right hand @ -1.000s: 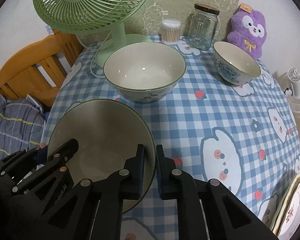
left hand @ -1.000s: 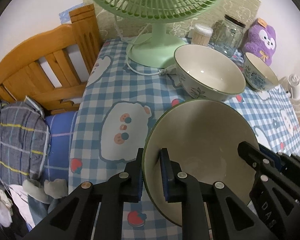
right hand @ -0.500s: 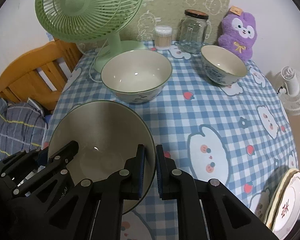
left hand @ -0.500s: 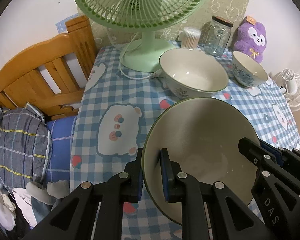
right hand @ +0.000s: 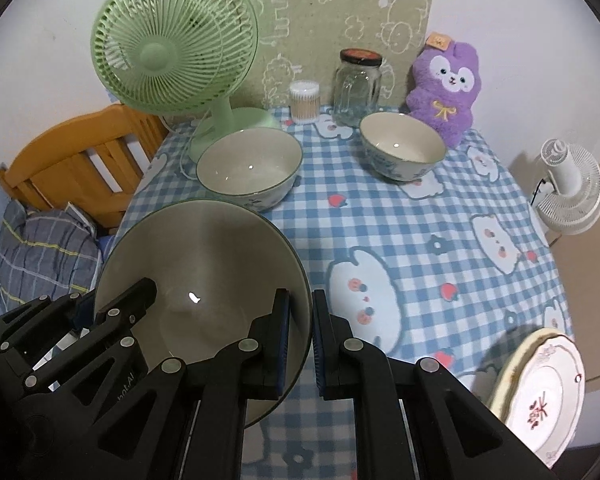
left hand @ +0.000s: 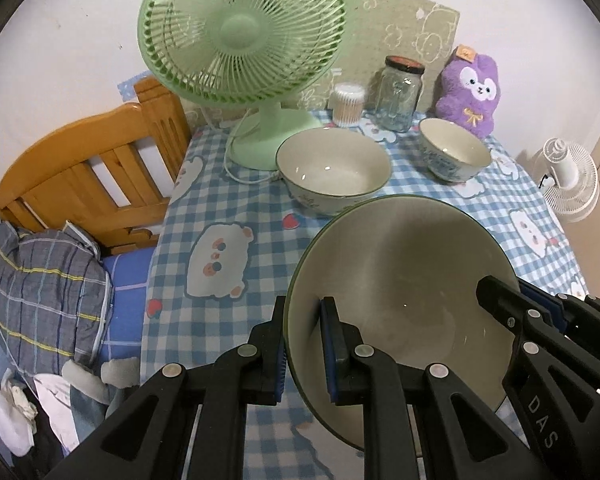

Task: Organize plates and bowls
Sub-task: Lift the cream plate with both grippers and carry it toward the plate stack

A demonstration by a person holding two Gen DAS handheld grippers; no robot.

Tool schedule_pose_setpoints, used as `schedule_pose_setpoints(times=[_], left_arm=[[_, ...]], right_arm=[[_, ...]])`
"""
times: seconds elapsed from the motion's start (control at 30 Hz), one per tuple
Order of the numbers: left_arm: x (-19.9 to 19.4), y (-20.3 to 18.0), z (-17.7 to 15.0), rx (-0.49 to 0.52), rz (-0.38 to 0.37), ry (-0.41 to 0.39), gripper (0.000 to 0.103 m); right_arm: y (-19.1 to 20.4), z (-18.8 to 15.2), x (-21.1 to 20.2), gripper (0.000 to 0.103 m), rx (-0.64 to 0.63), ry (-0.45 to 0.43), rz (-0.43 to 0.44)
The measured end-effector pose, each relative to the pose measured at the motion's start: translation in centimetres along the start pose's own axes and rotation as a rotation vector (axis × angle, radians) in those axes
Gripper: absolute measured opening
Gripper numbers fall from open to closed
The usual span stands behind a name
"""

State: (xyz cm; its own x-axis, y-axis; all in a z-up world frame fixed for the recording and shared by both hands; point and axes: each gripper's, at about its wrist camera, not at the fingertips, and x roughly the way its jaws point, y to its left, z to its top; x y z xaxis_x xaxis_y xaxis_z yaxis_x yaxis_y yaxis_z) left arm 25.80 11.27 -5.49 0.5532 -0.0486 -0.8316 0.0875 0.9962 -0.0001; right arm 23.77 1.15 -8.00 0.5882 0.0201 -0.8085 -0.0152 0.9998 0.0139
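Each tool pinched one side of the large bowl's (left hand: 400, 280) rim: left tool (left hand: 303, 350), right tool (right hand: 299, 346). The second green-rimmed bowl (right hand: 249, 170) stood straight beyond it, probably the nesting target.

"DAS" in grey on right claw (left hand: 500, 300) body; "bot.AI", start cut off, on left claw (right hand: 148, 292) body

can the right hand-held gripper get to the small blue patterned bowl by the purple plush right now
Probably not yet: the right hand-held gripper is shut on the big bowl it shares with the left one. The path to the small bowl looks open.
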Motion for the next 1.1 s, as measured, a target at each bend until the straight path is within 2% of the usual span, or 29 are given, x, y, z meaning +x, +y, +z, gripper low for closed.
schedule_pose_setpoints(times=[0.5,1.1], left_arm=[[-4.6,-5.9,-3.2,-0.039,0.011,-0.013,0.012],[-4.5,-10.8,-8.4,-0.067,0.030,0.029,0.012]], right_arm=[[-5.5,-3.6,-5.3,0.013,-0.033,-0.017,0.011],[-9.7,-8.9,-4.8,0.013,-0.068,0.022,0.033]])
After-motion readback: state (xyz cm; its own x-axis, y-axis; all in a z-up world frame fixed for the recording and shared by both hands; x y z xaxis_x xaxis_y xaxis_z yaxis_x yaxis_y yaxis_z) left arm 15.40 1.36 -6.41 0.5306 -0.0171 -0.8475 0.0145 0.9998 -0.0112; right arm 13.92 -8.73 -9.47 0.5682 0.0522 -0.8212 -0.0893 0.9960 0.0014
